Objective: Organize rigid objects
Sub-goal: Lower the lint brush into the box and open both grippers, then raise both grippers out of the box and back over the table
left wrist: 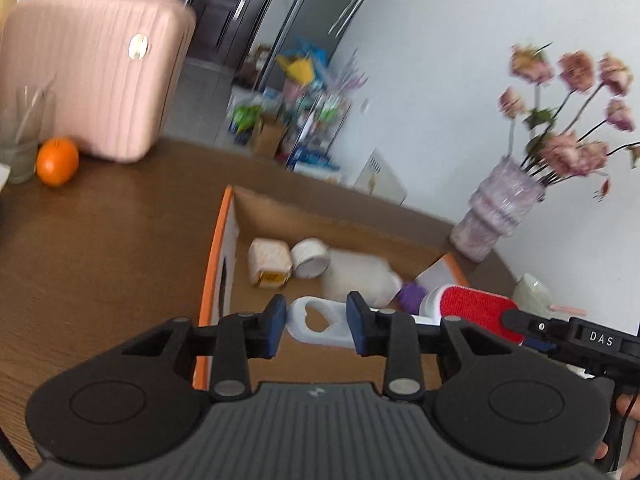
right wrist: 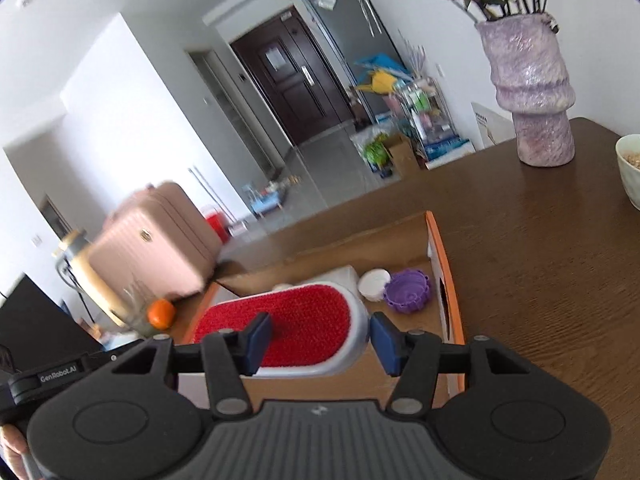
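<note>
Left wrist view: left hand-held gripper [left wrist: 316, 322] clamps the lint brush's white handle [left wrist: 318, 322] above the cardboard box [left wrist: 216, 280] on the brown surface [left wrist: 112, 220].

Right wrist view: right hand-held gripper [right wrist: 320, 338] grips the brush's red head [right wrist: 296, 320] over the same box [right wrist: 444, 280].

Brown table [right wrist: 540, 280]: box [right wrist: 436, 248], vase [right wrist: 536, 112], orange [left wrist: 57, 161].

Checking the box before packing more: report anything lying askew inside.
In the cardboard box, the white bottle and a small jar lie tipped on their sides, jumbled beside a loose purple lid. Nothing spilled.
</note>
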Demonstrator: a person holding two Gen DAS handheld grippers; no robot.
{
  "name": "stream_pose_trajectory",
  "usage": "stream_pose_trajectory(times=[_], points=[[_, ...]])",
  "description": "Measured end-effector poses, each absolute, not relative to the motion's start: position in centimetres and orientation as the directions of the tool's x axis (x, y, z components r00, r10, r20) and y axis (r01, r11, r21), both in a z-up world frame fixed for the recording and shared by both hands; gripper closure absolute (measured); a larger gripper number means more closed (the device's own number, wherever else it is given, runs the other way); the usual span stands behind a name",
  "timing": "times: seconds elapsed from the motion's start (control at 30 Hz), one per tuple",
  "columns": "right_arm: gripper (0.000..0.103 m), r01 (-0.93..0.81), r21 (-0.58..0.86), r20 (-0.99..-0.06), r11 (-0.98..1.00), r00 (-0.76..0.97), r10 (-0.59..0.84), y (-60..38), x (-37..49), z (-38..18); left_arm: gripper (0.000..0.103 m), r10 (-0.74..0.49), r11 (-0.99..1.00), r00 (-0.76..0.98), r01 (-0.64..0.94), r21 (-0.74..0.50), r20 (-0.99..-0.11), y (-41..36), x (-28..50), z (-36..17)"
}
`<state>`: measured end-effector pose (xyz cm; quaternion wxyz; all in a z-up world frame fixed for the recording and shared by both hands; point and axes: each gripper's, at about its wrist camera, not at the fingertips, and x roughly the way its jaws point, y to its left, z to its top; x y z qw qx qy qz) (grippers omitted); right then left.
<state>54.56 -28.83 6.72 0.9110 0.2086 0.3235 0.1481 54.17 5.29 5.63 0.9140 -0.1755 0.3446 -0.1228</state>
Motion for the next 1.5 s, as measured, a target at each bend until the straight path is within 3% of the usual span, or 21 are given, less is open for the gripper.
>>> stream_pose_trajectory(times=[0.27,0.4,0.5,0.6,0.87,0.93,1.07,1.17,1.3,1.5], points=[[0.050,-0.096,0.355,-0.676,0.930,0.661,0.327,-25.9,56.4,3.0,0.067,-0.295,0.944,0.638,0.081,-0.318,-0.711,5.2,55.3,2.4],[0.049,-0.116,0.272,-0.694,0.955,0.664,0.278,-24.5,55.5,2.5,0.063,-0.248,0.967,0.619,0.105,-0.234,-0.745,4.5,54.8,2.6],[0.048,-0.118,0.257,-0.693,0.959,0.669,0.268,-24.4,54.9,3.4,0.053,-0.227,0.973,0.628,0.124,-0.192,-0.744,4.1,53.9,3.5],[0.045,-0.131,0.245,-0.674,0.961,0.689,0.266,-24.6,54.0,5.3,0.049,-0.230,0.973,0.646,0.151,-0.173,-0.728,4.0,52.6,5.0],[0.040,-0.161,0.193,-0.613,0.968,0.751,0.247,-25.0,50.6,10.6,0.036,-0.207,0.978,0.719,0.161,-0.131,-0.664,3.9,48.5,10.1],[0.037,-0.163,0.178,-0.593,0.971,0.769,0.237,-25.0,49.4,11.7,0.027,-0.199,0.980,0.747,0.168,-0.109,-0.634,3.6,47.1,11.5],[0.028,-0.167,0.146,-0.547,0.975,0.808,0.220,-25.1,46.7,13.8,0.020,-0.165,0.985,0.815,0.169,-0.045,-0.555,2.7,43.9,13.7],[0.022,-0.173,0.117,-0.509,0.978,0.835,0.208,-25.0,44.8,14.9,0.009,-0.172,0.982,0.857,0.190,-0.013,-0.486,2.1,41.5,14.8],[0.011,-0.201,0.102,-0.407,0.974,0.885,0.225,-25.2,41.7,16.0,0.001,-0.165,0.982,0.890,0.189,0.013,-0.426,1.6,38.9,15.6],[0.004,-0.231,0.112,-0.306,0.967,0.917,0.254,-25.9,38.0,16.3,0.000,-0.150,0.985,0.948,0.168,0.041,-0.280,1.3,35.1,16.1]])
